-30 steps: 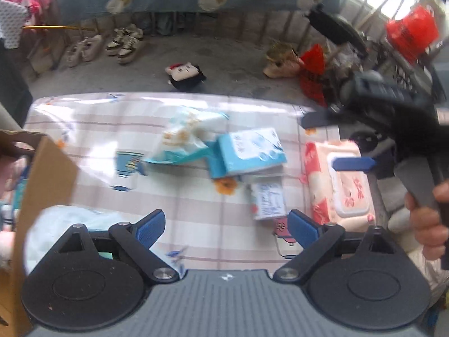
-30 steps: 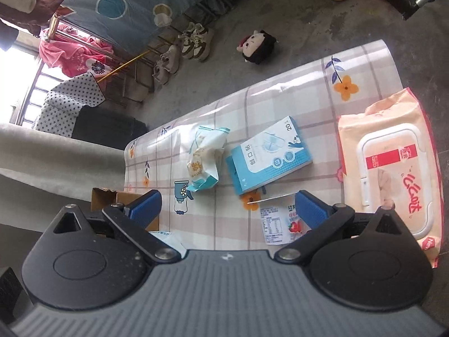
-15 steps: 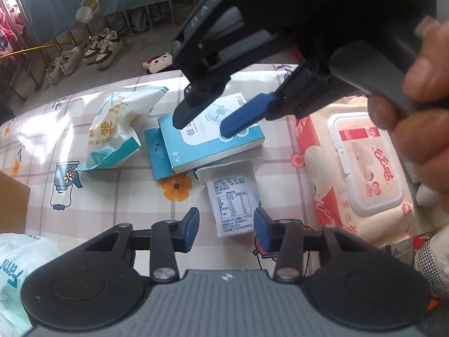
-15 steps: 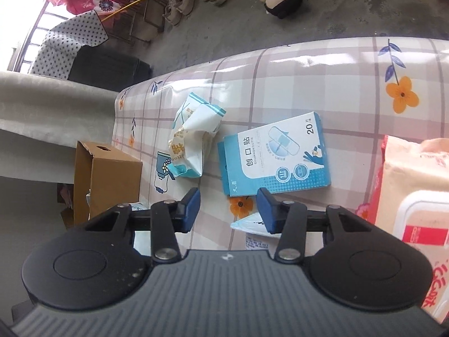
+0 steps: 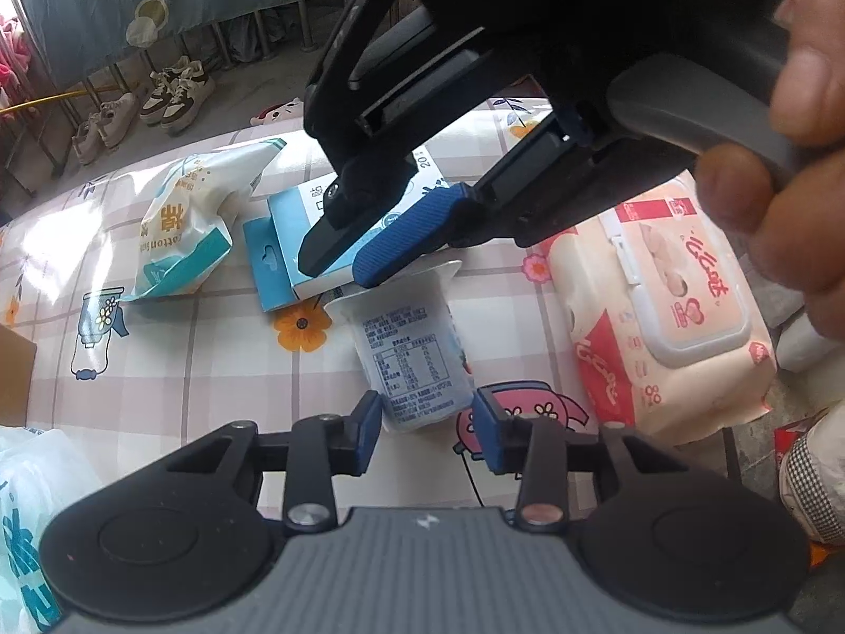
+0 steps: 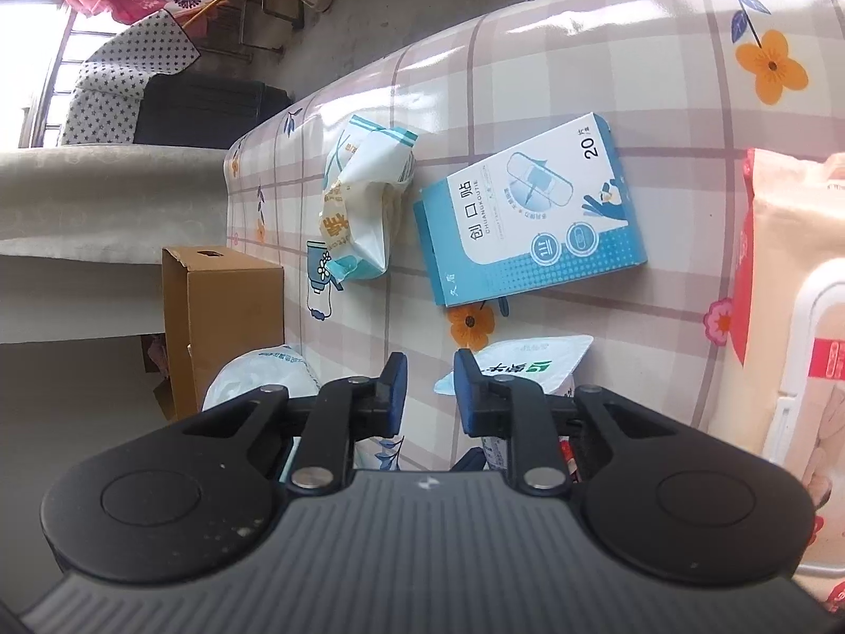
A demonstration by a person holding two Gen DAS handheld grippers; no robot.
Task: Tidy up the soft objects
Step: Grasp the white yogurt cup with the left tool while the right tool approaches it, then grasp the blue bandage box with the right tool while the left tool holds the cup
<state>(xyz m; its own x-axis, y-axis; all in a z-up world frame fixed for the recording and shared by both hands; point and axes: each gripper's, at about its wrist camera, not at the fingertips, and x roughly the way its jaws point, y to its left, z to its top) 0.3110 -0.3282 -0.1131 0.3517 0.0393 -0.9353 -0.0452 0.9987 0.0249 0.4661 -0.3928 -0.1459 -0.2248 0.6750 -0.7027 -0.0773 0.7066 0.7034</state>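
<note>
Clamping down on the little cup, left claw first

Left gripper point(image 5: 426, 436) has just been closing and its blue pads now sit against both sides of the little white cup point(image 5: 417, 348). The cup is lying on its side on the checked tablecloth point(image 6: 634, 79), foil lid pointing away. Right gripper point(image 6: 430, 396) has been closing too. It's down to a narrow gap with nothing in it, tips hanging over the cup's lid end and the near edge of the blue plaster box point(image 6: 533, 216). A hand point(image 5: 792, 158) is wrapped round its handle. Left of the plaster box is a crumpled cotton pad bag point(image 6: 364, 211), and to the right is the big pink wet wipes pack point(image 5: 670, 317). The cardboard box point(image 6: 222, 317) sits off the table's left edge with a white plastic bag point(image 6: 259, 380) beside it.
</note>
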